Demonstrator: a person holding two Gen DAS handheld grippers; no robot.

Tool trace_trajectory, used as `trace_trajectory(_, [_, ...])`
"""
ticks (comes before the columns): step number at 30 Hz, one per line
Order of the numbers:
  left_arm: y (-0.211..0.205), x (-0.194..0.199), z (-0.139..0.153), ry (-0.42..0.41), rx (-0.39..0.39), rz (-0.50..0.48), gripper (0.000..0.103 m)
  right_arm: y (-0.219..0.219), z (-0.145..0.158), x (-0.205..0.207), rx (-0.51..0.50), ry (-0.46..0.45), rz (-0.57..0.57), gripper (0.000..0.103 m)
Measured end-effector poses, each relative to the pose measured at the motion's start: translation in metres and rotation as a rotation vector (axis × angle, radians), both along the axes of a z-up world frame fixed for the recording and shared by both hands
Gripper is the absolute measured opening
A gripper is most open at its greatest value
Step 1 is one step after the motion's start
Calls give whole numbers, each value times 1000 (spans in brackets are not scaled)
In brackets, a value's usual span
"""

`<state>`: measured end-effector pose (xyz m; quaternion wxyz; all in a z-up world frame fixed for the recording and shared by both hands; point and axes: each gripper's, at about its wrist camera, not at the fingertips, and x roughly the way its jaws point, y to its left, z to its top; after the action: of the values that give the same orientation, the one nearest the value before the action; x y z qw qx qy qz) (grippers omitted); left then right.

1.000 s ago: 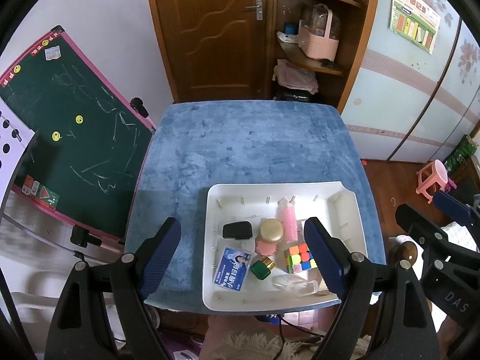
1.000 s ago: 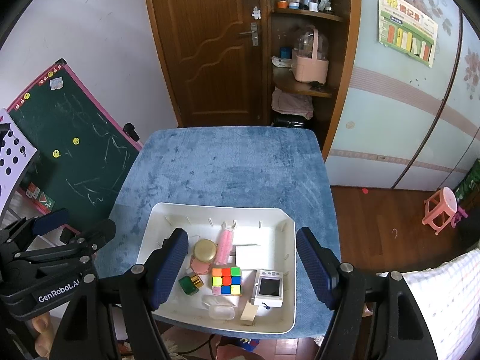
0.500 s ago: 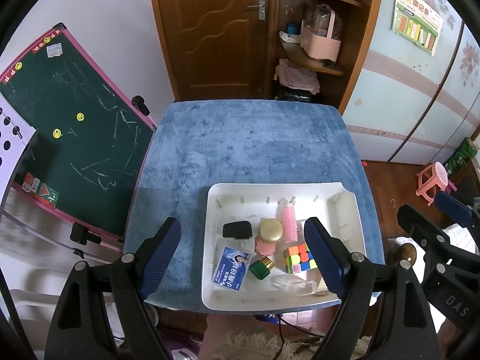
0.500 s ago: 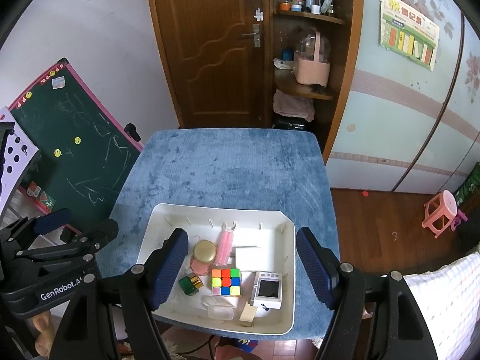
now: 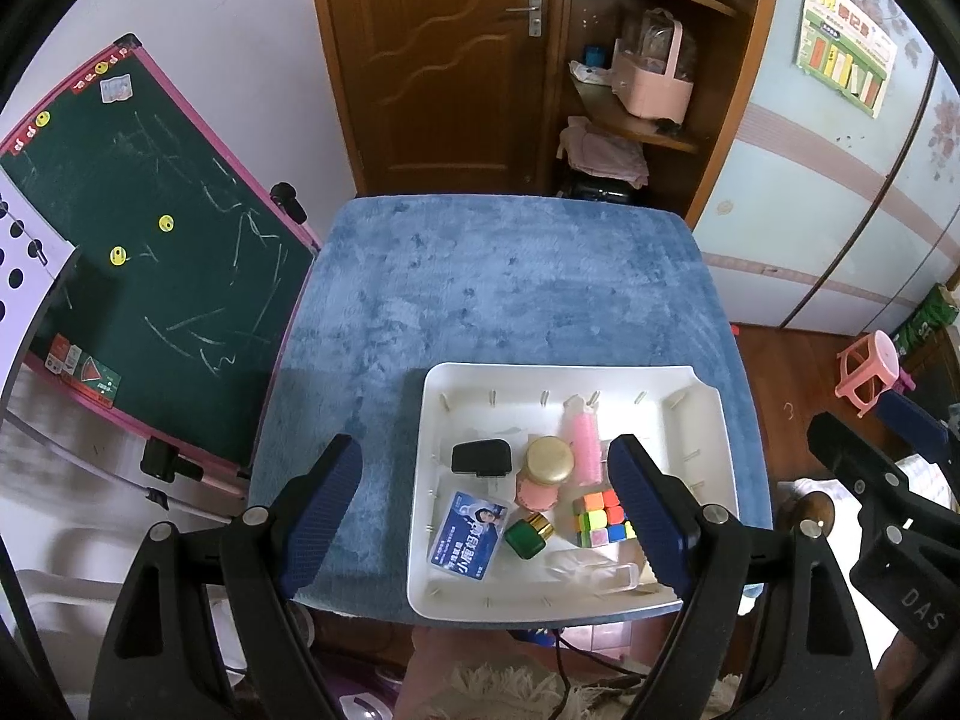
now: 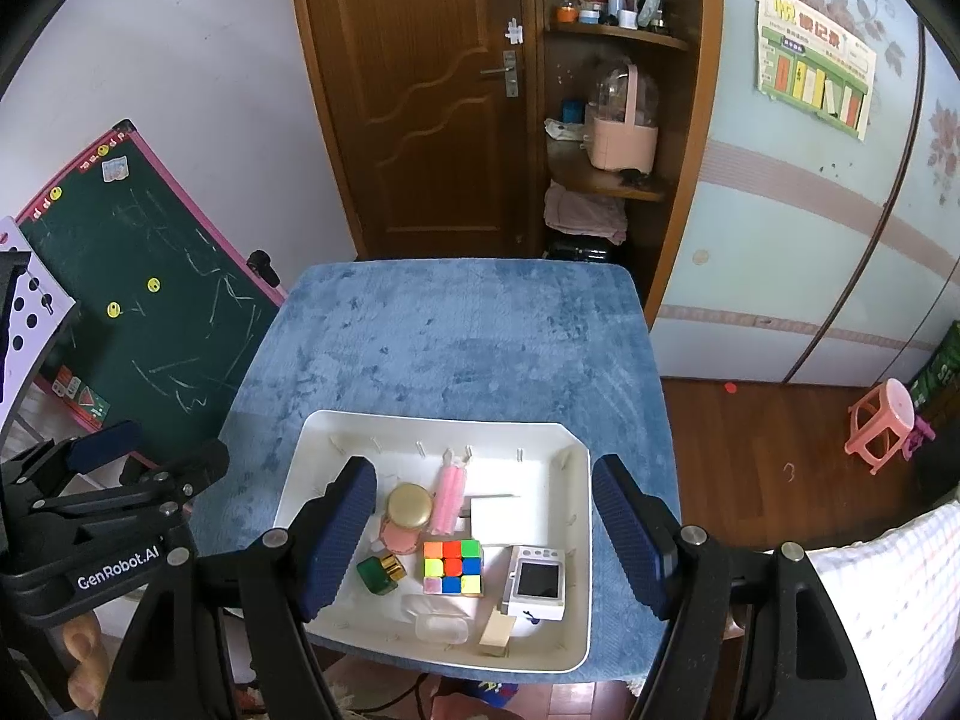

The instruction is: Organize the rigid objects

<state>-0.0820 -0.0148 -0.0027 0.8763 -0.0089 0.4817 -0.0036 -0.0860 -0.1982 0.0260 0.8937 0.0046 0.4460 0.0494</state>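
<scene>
A white tray (image 5: 708, 420) (image 6: 576, 480) sits at the near edge of a blue-covered table (image 5: 516, 288) (image 6: 468, 336). It holds a colour cube (image 5: 602, 518) (image 6: 453, 567), a green bottle with a gold cap (image 5: 528, 535) (image 6: 380, 573), a gold-lidded pink jar (image 5: 543, 471) (image 6: 407, 516), a pink tube (image 5: 583, 450) (image 6: 449, 498), a black block (image 5: 481, 457), a blue card (image 5: 469, 535), a small white screen device (image 6: 536, 582), a white box (image 6: 495, 519) and a clear case (image 6: 441, 627). My left gripper (image 5: 489, 516) and right gripper (image 6: 483, 540) are both open and empty, held above the tray's near side.
A green chalkboard easel (image 5: 138, 276) (image 6: 150, 324) leans at the table's left edge. A brown door (image 5: 432, 60) and a corner shelf with a pink basket (image 5: 654, 90) stand behind. A pink stool (image 5: 870, 372) (image 6: 882, 426) is on the wooden floor at the right.
Both cameras have drifted slightly up and back, so the tray sits a little lower in view. The jaws and the objects have not changed.
</scene>
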Motion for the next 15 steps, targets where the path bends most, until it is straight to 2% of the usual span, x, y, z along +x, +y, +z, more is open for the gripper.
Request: trace_trajectory(15, [4,2,-1,1,-2,2,86,-3,-2,6,11,12,2,75])
